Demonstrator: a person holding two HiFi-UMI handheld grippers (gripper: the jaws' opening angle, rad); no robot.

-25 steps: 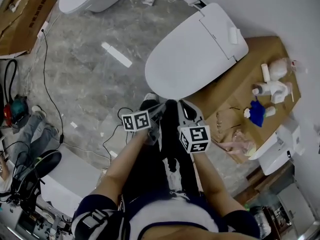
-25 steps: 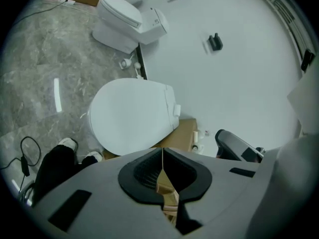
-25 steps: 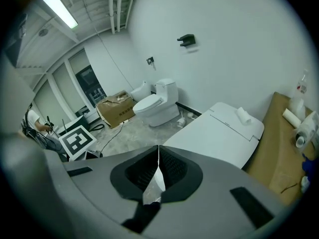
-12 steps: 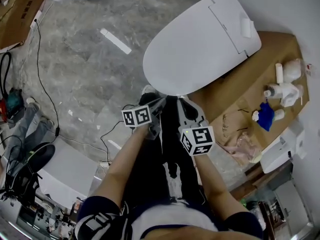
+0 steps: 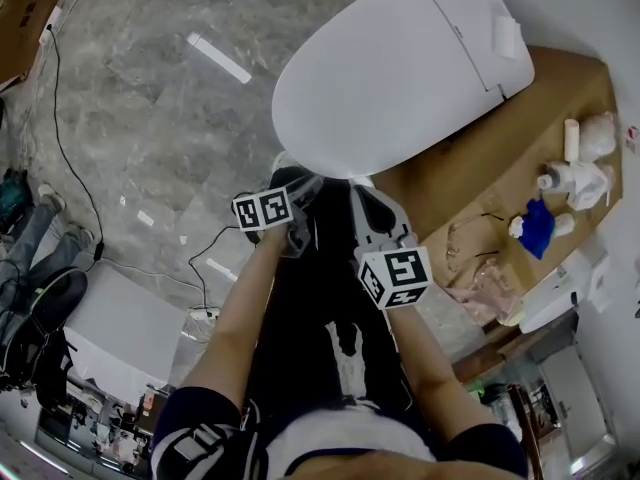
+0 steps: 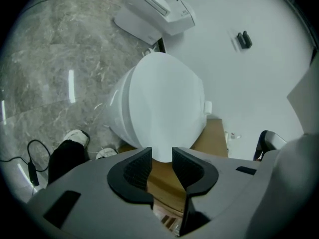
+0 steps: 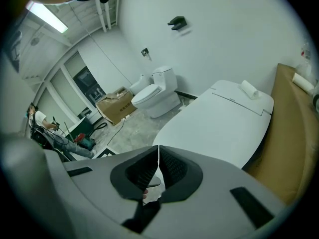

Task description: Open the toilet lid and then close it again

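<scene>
The toilet lid [image 5: 400, 78] is white, smooth and egg-shaped, with a narrow rounded front and a wide back; it lies down flat and closed on its toilet [image 6: 117, 116], and no gap shows under its rim. Behind the lid there is a flat white rear part with a small white roll-like object [image 5: 508, 36] on it. The toilet stands on a grey marbled floor [image 5: 150, 98], with its back to a white wall [image 6: 239, 83]; a brown cardboard sheet [image 5: 500, 168] lies on the floor just beside it, and some small white bottles [image 5: 570, 173] are on that sheet.

The 2 claws are in front of the lid's narrow end and both point down at a slant toward it. The left claw [image 6: 162, 159] has just been opening; its 2 jaws now stand apart with a clear gap, and the pads press on nothing; in the left gripper view the front rim of the lid shows just past the fingertips, in line with the gap, and cardboard shows lower in the gap. The right claw [image 7: 159, 156] has its jaws fully together and it holds nothing; the lid lies beyond and to the right of its tips, near but apart. In the head view the left claw [image 5: 298, 190] and the right claw [image 5: 362, 196] are side by side, just below the lid's front edge; whether the left tips touch the rim, I cannot tell. Another toilet [image 7: 154, 91] stands further away by the wall.
</scene>
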